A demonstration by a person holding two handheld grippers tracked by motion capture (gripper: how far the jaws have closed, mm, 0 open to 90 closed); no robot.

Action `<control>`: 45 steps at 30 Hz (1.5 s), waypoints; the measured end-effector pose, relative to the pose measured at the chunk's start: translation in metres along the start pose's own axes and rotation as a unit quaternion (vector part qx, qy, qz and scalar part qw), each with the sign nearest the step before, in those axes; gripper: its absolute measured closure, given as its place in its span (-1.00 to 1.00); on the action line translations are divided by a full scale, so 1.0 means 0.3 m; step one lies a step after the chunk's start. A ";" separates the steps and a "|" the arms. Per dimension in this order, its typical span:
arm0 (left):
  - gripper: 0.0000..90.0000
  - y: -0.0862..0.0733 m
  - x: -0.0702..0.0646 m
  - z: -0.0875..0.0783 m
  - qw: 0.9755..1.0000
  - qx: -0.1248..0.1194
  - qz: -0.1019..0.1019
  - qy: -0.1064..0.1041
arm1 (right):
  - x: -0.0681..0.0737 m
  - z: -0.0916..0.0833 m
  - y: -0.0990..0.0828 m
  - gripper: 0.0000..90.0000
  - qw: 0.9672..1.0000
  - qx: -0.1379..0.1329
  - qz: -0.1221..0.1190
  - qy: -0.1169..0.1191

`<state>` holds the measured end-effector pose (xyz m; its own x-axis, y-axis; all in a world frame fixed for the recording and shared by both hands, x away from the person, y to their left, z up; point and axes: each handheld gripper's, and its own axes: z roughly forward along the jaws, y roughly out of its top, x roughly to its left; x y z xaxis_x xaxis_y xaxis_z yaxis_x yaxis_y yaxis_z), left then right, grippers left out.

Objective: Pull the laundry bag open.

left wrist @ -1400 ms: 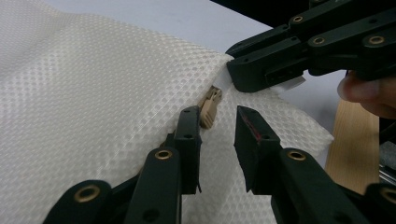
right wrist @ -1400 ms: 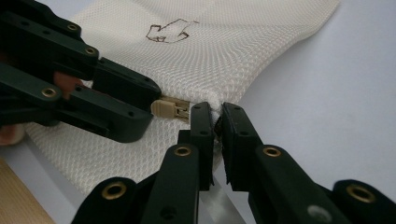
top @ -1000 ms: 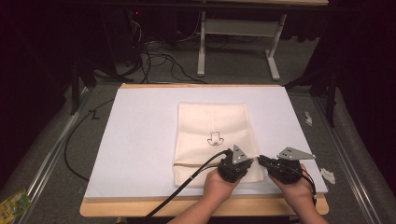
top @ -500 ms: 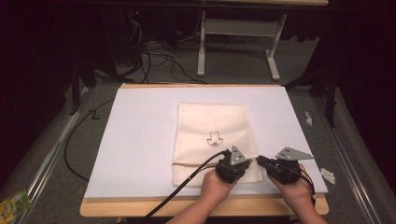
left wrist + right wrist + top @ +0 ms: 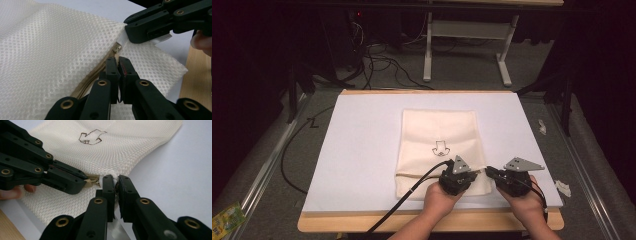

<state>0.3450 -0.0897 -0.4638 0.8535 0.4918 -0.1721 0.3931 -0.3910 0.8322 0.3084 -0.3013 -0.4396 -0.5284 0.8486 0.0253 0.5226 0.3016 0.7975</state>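
Mesh bag (image 5: 439,150) lies flat on the white worktop (image 5: 362,150), nearer the front edge than the back, a small dark drawing (image 5: 441,148) printed at its middle. We find its zipper (image 5: 100,72) running across the end nearest the person, toward the front right corner of the bag. Our left gripper (image 5: 119,62) has its jaws pressed together at the zipper, pinching at the slider, as far as we can tell from the left gripper view. Our right gripper (image 5: 115,181) has its jaws likewise closed on the white fabric tab (image 5: 160,40) at the bag's corner, just beside the zipper's end. Both grippers sit close together, tips nearly touching.
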 end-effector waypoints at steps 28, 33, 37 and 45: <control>0.92 0.012 0.004 -0.005 0.998 -0.050 -0.039 -0.002 | -0.007 -0.002 -0.005 0.90 1.000 -0.017 0.014 0.018; 0.92 0.012 0.003 0.011 0.998 -0.047 -0.035 0.001 | -0.009 -0.001 -0.006 0.90 1.000 -0.017 0.013 0.017; 0.91 0.012 0.001 0.019 0.998 -0.045 -0.033 0.004 | -0.010 -0.001 -0.006 0.90 1.000 -0.018 0.014 0.020; 0.94 0.015 -0.016 0.022 0.999 -0.041 -0.015 0.016 | -0.006 -0.004 -0.004 0.90 1.000 -0.017 0.013 0.023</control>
<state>0.3450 -0.0989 -0.4627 0.8299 0.5275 -0.1819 0.3882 -0.3117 0.8673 0.3078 -0.3037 -0.4398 -0.5452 0.8352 0.0725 0.5132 0.2641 0.8166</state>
